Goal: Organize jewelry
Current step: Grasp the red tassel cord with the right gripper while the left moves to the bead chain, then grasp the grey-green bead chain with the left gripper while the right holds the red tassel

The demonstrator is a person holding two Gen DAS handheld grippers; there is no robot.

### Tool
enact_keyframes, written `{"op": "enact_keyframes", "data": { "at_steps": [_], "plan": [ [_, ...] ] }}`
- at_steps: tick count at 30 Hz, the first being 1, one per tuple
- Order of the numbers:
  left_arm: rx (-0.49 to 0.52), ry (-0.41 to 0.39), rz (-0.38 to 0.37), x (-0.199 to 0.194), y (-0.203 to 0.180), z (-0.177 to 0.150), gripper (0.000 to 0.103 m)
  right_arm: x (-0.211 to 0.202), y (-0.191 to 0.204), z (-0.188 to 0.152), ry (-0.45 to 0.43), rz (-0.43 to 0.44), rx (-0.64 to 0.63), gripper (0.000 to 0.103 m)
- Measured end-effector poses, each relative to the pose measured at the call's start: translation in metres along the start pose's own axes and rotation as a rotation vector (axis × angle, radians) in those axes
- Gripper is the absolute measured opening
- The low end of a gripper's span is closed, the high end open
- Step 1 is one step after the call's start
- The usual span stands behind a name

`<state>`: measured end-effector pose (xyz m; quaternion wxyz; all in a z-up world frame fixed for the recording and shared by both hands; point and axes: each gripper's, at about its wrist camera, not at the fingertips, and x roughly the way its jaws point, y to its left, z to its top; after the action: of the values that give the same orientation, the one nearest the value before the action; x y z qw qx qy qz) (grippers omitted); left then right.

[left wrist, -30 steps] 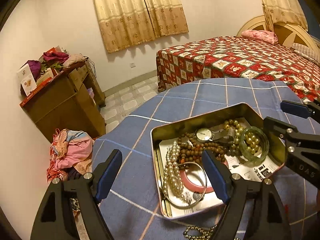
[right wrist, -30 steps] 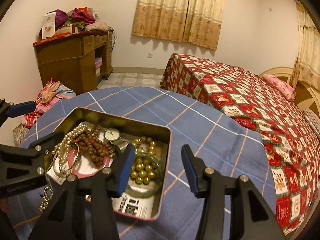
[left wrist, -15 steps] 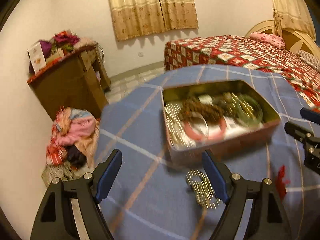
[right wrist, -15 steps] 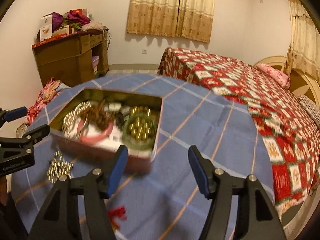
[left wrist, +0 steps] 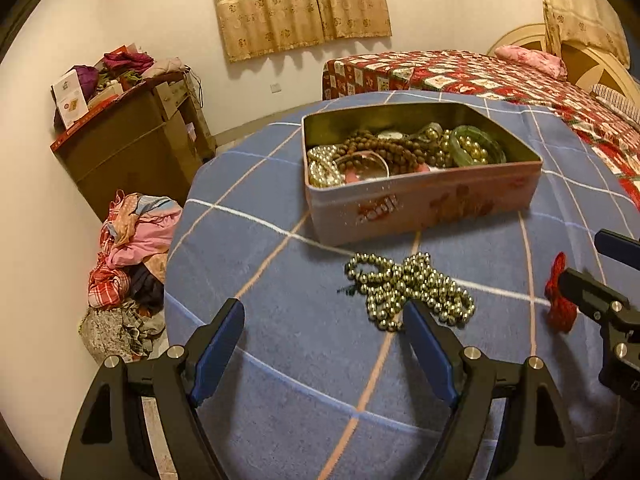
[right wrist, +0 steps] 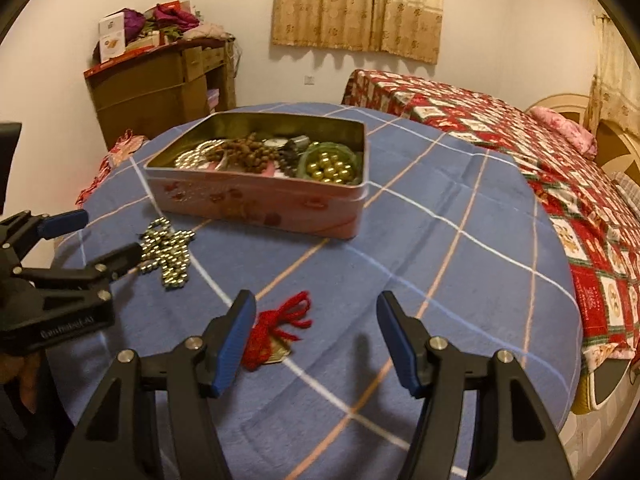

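Pink tin on table held brown beads, pearls, watch, green bangle | golden bead necklace lay before tin | left claw spread, empty | right claw spread, empty, beside red tassel

A pink rectangular tin, lid off, sits on the checked blue cloth in the upper centre of both views. Inside lie a pearl strand, brown wooden beads, a watch, a pink bangle and a green bangle ringing golden beads. A heap of small metallic beads lies on the cloth below the tin. A red knotted cord with a tassel lies in the lower centre of the right view.
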<state>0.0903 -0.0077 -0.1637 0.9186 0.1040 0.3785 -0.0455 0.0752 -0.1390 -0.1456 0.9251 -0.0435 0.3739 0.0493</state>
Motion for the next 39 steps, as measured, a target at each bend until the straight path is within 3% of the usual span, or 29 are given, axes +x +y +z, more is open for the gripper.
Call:
{"op": "enact_keyframes", "data": {
  "at_steps": [7, 9, 11, 13, 14, 26, 39],
  "plan": [
    [-0.022, 0.001, -0.016, 0.001, 0.002, 0.001, 0.082, 0.007, 0.008, -0.007, 0.038, 0.009, -0.034, 0.066],
    [-0.024, -0.001, -0.022, 0.000, 0.002, 0.001, 0.082, 0.010, 0.009, -0.008, 0.058, 0.014, -0.045, 0.057],
    [-0.024, 0.000, -0.024, 0.000, 0.002, 0.002, 0.082, 0.011, 0.009, -0.010, 0.062, 0.036, -0.044, 0.030],
    [-0.029, -0.001, -0.033, -0.001, 0.003, 0.004, 0.082, 0.010, 0.009, -0.011, 0.066, 0.044, -0.052, 0.013],
    [-0.031, 0.000, -0.037, -0.001, 0.002, 0.004, 0.082, 0.010, 0.010, -0.011, 0.066, 0.042, -0.055, 0.011],
    [-0.024, 0.044, -0.066, 0.012, -0.011, 0.015, 0.082, 0.006, -0.012, -0.008, 0.030, -0.047, -0.028, 0.007],
    [0.003, 0.065, -0.087, 0.018, -0.030, 0.026, 0.082, 0.007, -0.018, -0.009, 0.026, -0.027, 0.000, 0.007]
  ]
}}
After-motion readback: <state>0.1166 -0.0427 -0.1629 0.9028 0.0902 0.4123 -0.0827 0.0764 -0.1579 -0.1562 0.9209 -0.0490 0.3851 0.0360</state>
